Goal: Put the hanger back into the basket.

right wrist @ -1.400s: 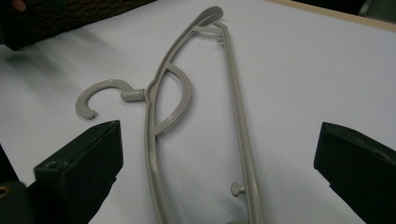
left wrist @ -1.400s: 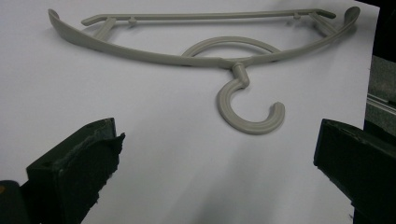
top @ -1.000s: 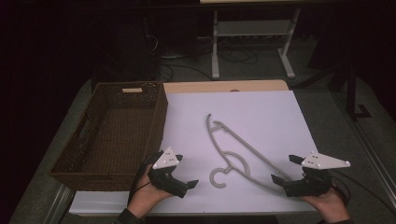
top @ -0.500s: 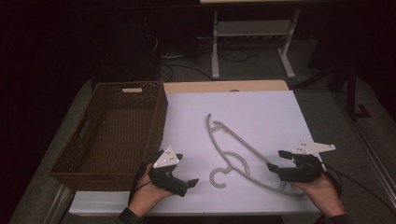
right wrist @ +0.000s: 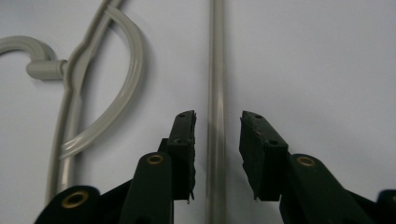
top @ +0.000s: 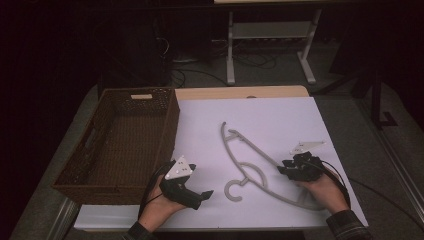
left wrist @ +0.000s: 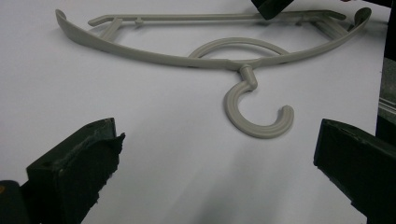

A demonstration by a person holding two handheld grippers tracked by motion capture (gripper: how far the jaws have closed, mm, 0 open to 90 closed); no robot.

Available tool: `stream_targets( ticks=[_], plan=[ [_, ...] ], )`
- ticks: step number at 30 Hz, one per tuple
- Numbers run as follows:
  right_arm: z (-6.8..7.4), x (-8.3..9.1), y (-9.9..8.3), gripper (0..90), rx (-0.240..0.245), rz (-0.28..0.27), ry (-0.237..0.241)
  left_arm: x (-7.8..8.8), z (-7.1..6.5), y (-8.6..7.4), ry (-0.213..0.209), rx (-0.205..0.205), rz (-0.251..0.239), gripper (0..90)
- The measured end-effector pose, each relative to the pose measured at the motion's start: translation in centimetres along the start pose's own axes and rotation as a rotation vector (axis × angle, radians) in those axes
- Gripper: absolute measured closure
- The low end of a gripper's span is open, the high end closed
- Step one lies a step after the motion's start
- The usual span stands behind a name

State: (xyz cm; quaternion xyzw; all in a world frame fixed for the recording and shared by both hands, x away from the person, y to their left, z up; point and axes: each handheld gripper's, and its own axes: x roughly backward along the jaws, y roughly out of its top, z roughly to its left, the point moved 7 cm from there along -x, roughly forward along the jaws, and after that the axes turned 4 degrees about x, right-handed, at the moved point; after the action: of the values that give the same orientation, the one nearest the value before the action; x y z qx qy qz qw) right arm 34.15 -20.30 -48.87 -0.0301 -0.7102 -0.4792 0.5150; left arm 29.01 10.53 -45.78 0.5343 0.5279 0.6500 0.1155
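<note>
A grey plastic hanger (top: 256,149) lies flat on the white sheet (top: 280,115), its hook toward the near edge. My right gripper (top: 284,169) sits low over the hanger's straight bar (right wrist: 215,70). Its jaws have just been closing and straddle the bar, with a thin gap left on each side, as the right gripper view (right wrist: 218,121) shows. My left gripper (top: 204,195) rests near the front edge, left of the hook, jaws wide open with nothing between them. In the left gripper view (left wrist: 219,140) the hanger (left wrist: 243,65) lies just ahead.
A brown wicker basket (top: 172,115) stands at the left edge of the sheet, close to my left hand. Beyond the table's wooden far edge (top: 240,92) a white metal stand (top: 270,30) sits on the dark floor.
My right gripper has moved left and down onto the hanger's bar, and its jaws have narrowed around it. The left gripper and the hanger have stayed put.
</note>
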Motion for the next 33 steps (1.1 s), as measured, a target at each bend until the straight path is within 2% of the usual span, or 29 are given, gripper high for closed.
stream_targets(
  ticks=[10,15,26,28,33],
  plan=[
    [0.0,-1.1,-0.2,74.0,0.005,0.047,0.017,0.0,-0.1,0.0,-0.01,0.001,-0.006,0.0],
    [-0.1,-1.2,-0.2,78.8,-0.005,0.052,0.017,0.1,-0.1,0.0,-0.015,0.001,-0.008,0.0],
    [-0.2,-1.5,0.2,80.7,-0.026,0.057,-0.008,0.1,-0.1,0.1,-0.017,0.007,-0.017,0.0],
    [-0.4,-1.8,0.6,80.7,-0.045,0.058,-0.02,0.1,-0.1,0.1,-0.017,0.008,-0.017,0.0],
    [-0.8,-2.6,1.5,80.7,-0.055,0.059,-0.033,0.1,-0.1,0.1,-0.018,0.007,-0.019,0.0]
  ],
)
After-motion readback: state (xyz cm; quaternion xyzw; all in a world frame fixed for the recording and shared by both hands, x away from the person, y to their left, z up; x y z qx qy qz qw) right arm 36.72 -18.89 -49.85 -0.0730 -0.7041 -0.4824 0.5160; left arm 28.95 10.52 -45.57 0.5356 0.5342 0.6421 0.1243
